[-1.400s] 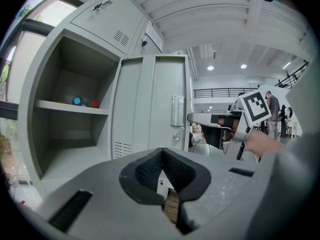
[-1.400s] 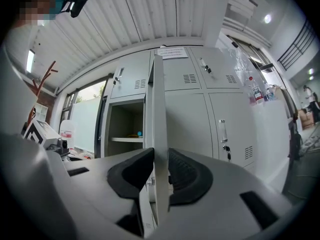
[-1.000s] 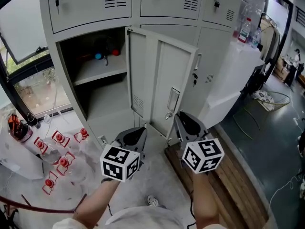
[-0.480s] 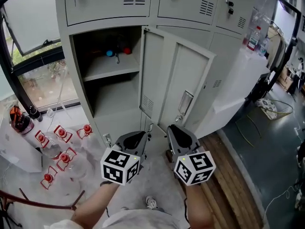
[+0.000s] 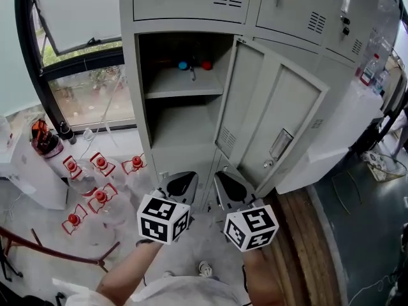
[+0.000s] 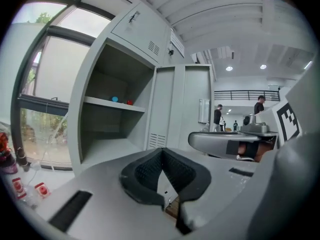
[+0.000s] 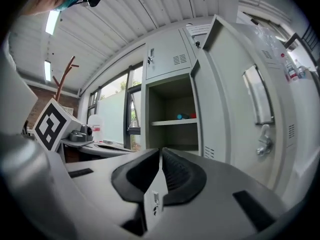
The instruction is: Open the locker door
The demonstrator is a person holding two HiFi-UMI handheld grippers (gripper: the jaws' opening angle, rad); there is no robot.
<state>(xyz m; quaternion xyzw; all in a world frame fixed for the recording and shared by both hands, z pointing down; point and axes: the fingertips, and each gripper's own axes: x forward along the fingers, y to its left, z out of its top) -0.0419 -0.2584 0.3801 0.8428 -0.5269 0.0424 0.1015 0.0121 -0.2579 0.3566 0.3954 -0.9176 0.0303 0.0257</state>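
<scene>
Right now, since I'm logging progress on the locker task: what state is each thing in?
Locker door: open, swung wide.
Upper locker doors: shut.
Left gripper: shut, empty.
Right gripper: jaws have just been closing, now shut, nothing between them.

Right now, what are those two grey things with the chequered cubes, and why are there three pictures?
They are hand tools. A person holds a grey two-jaw left gripper and a matching right gripper, each with a black-and-white marker cube. The head view comes from a camera on the person's head, looking down. Each gripper view comes from a small camera riding on that gripper, looking along its jaws. Ahead stands a grey metal locker with its tall grey door swung open; a small blue thing and a small red thing sit on its shelf. Small red-and-white things lie on the floor. Nothing is held: both pairs of jaws are together, and the right one's have just been closing.
</scene>
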